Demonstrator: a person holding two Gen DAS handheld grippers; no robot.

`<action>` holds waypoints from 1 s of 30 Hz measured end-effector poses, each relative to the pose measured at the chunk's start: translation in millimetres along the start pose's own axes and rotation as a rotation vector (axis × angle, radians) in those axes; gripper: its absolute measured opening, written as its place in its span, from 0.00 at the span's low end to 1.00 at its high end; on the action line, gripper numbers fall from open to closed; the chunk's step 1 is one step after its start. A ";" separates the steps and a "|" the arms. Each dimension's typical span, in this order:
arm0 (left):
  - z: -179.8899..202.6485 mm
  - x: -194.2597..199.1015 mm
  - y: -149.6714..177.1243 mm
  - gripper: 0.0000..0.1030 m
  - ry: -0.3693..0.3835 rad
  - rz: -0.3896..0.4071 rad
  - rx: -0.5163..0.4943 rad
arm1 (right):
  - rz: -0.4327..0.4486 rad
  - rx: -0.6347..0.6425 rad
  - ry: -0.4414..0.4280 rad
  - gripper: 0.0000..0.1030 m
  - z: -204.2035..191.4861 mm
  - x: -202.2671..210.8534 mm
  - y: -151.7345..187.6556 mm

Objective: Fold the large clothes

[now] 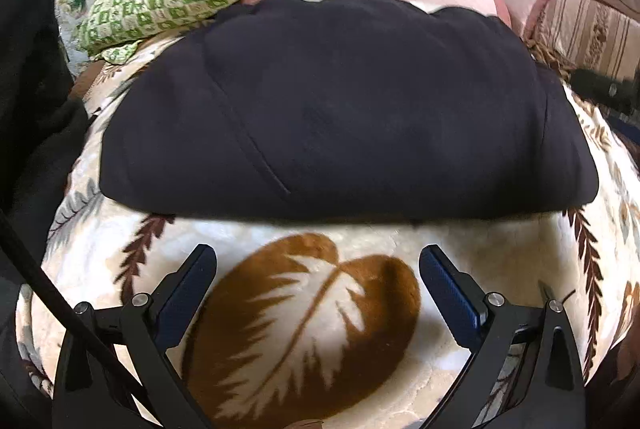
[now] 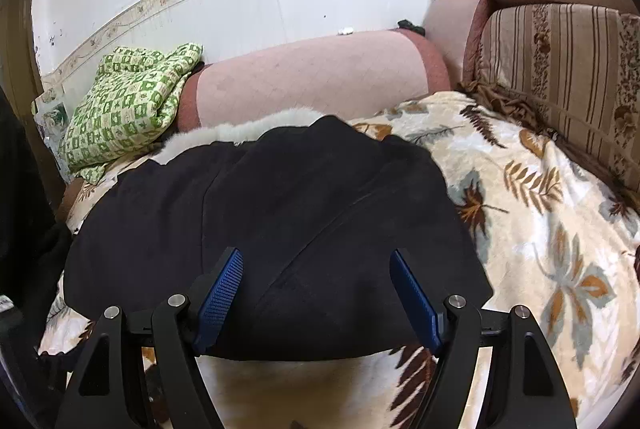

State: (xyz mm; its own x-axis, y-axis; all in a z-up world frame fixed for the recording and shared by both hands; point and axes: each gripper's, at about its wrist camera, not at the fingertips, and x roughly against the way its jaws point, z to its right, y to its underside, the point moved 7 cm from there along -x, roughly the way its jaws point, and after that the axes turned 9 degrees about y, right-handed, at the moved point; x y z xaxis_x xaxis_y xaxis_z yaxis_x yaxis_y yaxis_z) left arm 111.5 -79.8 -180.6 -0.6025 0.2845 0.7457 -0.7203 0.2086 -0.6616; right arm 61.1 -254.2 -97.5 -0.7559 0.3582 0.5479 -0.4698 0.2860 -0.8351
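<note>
A large black garment (image 1: pixel 344 109) lies folded flat on a cream blanket with a leaf print (image 1: pixel 312 317). It also shows in the right wrist view (image 2: pixel 280 221), with a white fur trim (image 2: pixel 248 129) at its far edge. My left gripper (image 1: pixel 318 261) is open and empty, above the blanket just short of the garment's near edge. My right gripper (image 2: pixel 316 265) is open and empty, over the garment's near part, apart from the cloth.
A green and white patterned cloth (image 2: pixel 128 105) lies bunched at the far left. A pink bolster (image 2: pixel 312 77) runs along the back by the wall. A striped sofa cushion (image 2: pixel 560 77) stands at the right. Dark fabric (image 1: pixel 36 133) hangs at the left edge.
</note>
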 end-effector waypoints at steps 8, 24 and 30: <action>4.8 -15.9 10.6 0.98 0.014 -0.055 0.007 | 0.006 0.006 0.006 0.78 -1.1 0.5 -1.6; 11.8 -25.2 19.0 0.99 0.025 -0.078 0.019 | -0.009 -0.010 0.014 0.79 0.9 -3.4 -0.1; 8.1 -27.3 15.9 0.99 0.018 -0.076 0.029 | -0.003 0.052 -0.041 0.79 -18.0 1.9 3.1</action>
State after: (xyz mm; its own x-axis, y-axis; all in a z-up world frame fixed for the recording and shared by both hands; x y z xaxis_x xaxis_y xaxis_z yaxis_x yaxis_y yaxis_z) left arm 113.7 -91.9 -210.9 -0.5400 0.2858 0.7916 -0.7732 0.2032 -0.6008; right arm 66.5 -236.6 -98.2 -0.7722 0.3201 0.5489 -0.4945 0.2397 -0.8355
